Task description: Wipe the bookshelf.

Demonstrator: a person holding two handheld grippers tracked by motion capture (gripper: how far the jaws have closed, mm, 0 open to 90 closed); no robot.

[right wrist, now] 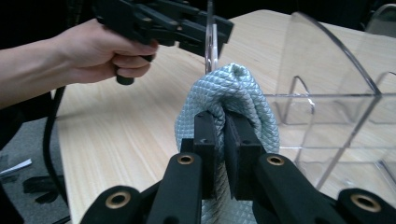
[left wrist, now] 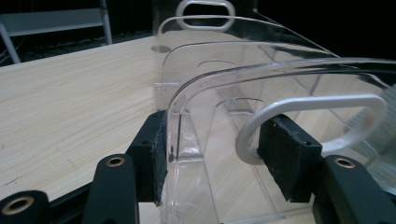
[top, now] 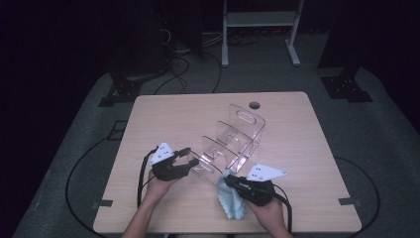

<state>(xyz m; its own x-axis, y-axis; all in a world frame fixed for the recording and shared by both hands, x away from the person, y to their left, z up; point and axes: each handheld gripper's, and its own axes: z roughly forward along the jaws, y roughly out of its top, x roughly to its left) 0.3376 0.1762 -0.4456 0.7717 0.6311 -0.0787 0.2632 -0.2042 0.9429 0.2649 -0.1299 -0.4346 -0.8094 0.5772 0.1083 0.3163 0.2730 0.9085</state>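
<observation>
A clear plastic desk organiser (top: 237, 134) with several upright dividers stands mid-table. My left gripper (top: 190, 157) holds its near left end. In the left gripper view the jaws (left wrist: 212, 154) straddle the front panel (left wrist: 210, 93), one pad on its left edge and the other by the handle cut-out. My right gripper (top: 229, 181) is shut on a bunched pale blue cloth (top: 230, 201) at the organiser's near corner. The cloth (right wrist: 233, 88) bulges over the pinched pads (right wrist: 224, 140) and touches a panel edge. Beyond it, a hand keeps the left gripper (right wrist: 210, 28) on that panel.
The wooden table (top: 163, 119) has a cable hole (top: 254, 105) at its far edge. Bare wood lies left of and beyond the organiser. Off the table at the back are a white metal frame (top: 257, 20), black stand feet (top: 124, 91) and floor cables. Each gripper trails a black cable.
</observation>
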